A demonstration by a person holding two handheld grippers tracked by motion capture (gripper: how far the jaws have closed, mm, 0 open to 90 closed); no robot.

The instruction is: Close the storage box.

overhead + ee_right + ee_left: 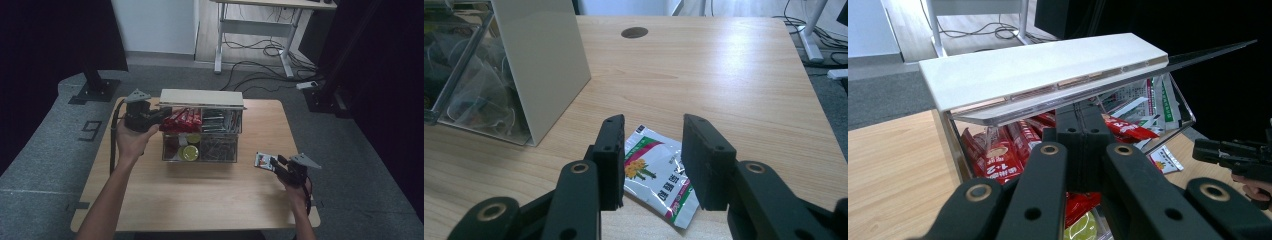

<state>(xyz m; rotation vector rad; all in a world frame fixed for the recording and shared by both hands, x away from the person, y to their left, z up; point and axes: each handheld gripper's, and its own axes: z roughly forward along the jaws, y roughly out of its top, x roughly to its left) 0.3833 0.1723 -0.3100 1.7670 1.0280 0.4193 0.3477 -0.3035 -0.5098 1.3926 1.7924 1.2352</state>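
A clear organiser box (220, 150) with a white top (201, 97) stands at the back middle of the table. It holds red packets (182, 119), silvery sachets (220, 121) and yellow-green round items (190, 152). My left gripper (161, 116) is at the box's upper left corner. In the left gripper view its jaws (1079, 112) are shut on the edge of the raised clear lid (1208, 52) under the white top (1038, 70). A white sachet (659, 177) with green and red print lies on the table, also in the high view as the sachet (263, 160). My right gripper (651, 125) hangs open over it.
The box's white side wall (544, 65) stands left of the sachet. A cable hole (634, 32) sits in the tabletop behind. The table's right edge (300, 165) is close to my right hand. Beyond the table are a black stand base (92, 90), a desk frame and floor cables (265, 50).
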